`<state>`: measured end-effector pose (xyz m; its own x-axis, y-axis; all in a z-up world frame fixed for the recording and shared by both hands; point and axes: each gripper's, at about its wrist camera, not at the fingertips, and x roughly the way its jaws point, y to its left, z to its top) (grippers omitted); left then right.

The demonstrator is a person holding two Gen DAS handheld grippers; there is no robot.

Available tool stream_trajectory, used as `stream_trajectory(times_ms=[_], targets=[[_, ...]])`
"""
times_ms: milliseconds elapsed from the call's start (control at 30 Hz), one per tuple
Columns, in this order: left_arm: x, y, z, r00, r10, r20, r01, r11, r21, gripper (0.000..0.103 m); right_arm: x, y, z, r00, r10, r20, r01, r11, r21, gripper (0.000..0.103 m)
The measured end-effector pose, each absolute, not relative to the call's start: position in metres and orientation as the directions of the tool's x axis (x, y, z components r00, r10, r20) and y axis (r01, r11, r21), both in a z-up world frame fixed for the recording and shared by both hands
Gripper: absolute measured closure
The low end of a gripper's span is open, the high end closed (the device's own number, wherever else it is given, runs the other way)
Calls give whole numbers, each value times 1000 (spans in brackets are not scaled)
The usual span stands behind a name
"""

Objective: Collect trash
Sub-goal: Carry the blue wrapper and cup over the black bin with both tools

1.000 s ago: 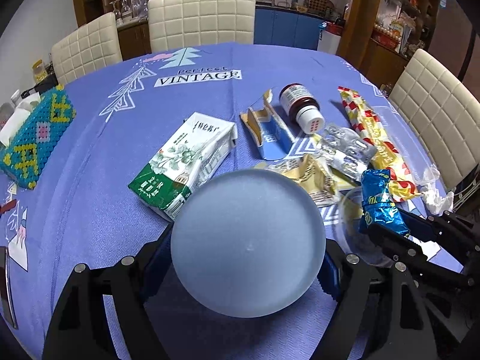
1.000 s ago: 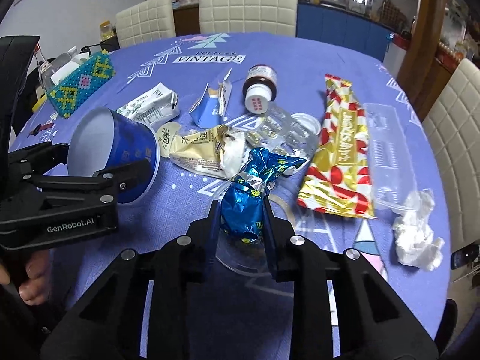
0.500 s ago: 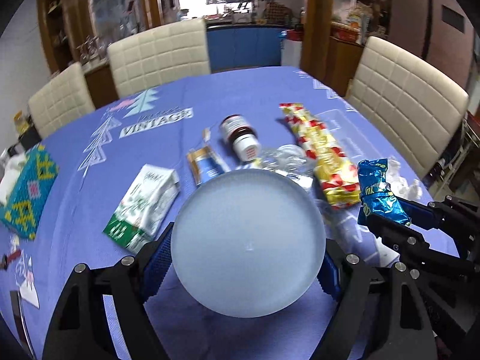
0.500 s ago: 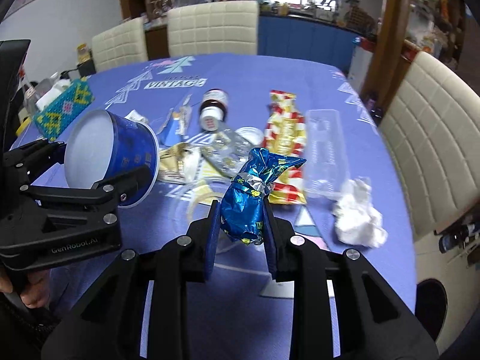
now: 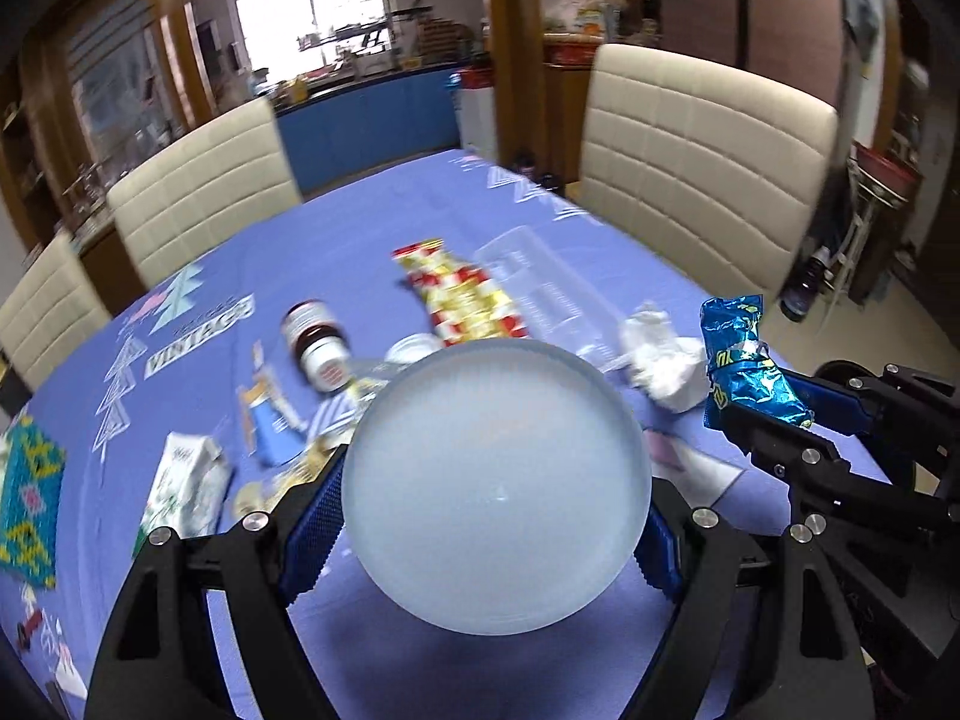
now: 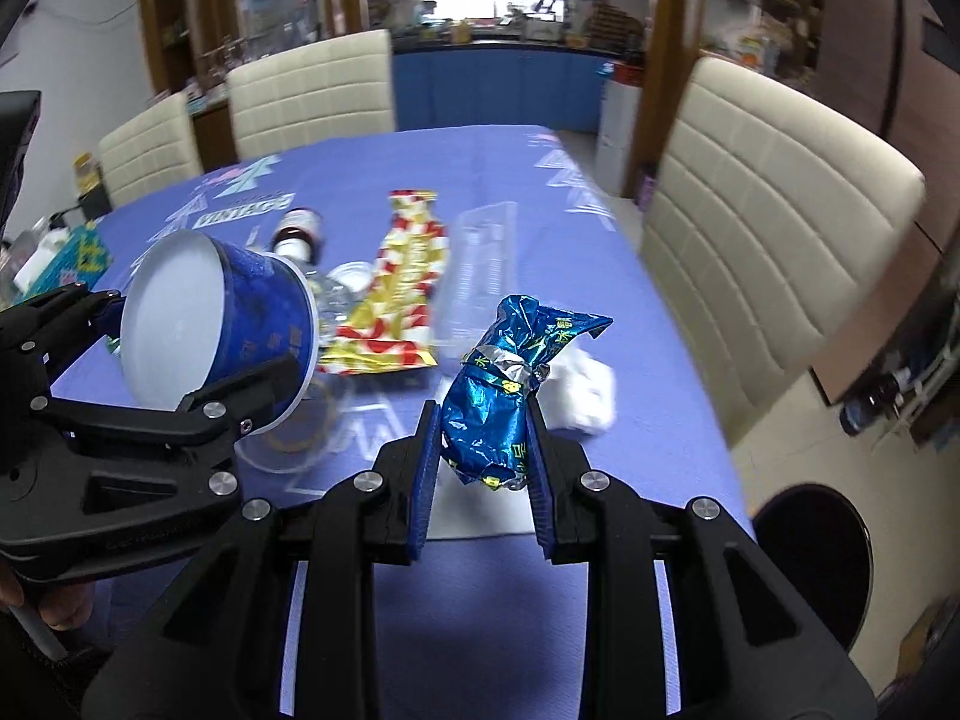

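Jaws of the left gripper [image 5: 492, 531] are clamped wide on a blue cup [image 6: 222, 324], while a crumpled blue wrapper [image 6: 510, 396] is pinched narrowly by the right gripper [image 6: 480, 480], both held above the counter [image 6: 498, 192]. A carrying step is judged underway. Next, a bin must be found, possibly the dark round shape [image 6: 810, 558] on the floor.

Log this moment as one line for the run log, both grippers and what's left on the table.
left gripper: shut on blue cup | right gripper: shut on blue foil wrapper | on table: red-yellow wrapper, brown bottle, white tissue
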<state>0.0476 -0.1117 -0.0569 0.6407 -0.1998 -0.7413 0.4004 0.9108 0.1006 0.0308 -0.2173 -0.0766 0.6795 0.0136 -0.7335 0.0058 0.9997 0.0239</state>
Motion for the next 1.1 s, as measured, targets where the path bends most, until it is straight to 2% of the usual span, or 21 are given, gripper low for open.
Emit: stream_trajectory(times_ms=[600,1100], targets=[[32,-214,-48,589,-335,-735,564,822,77,24,-15,-324,-69,633,-219,-742,289,957,-36,74],[-4,-281,-36,572,-412,-709,648,757,83,24,-49,-393,-65,591,-332,-735,416,906,-75,72]])
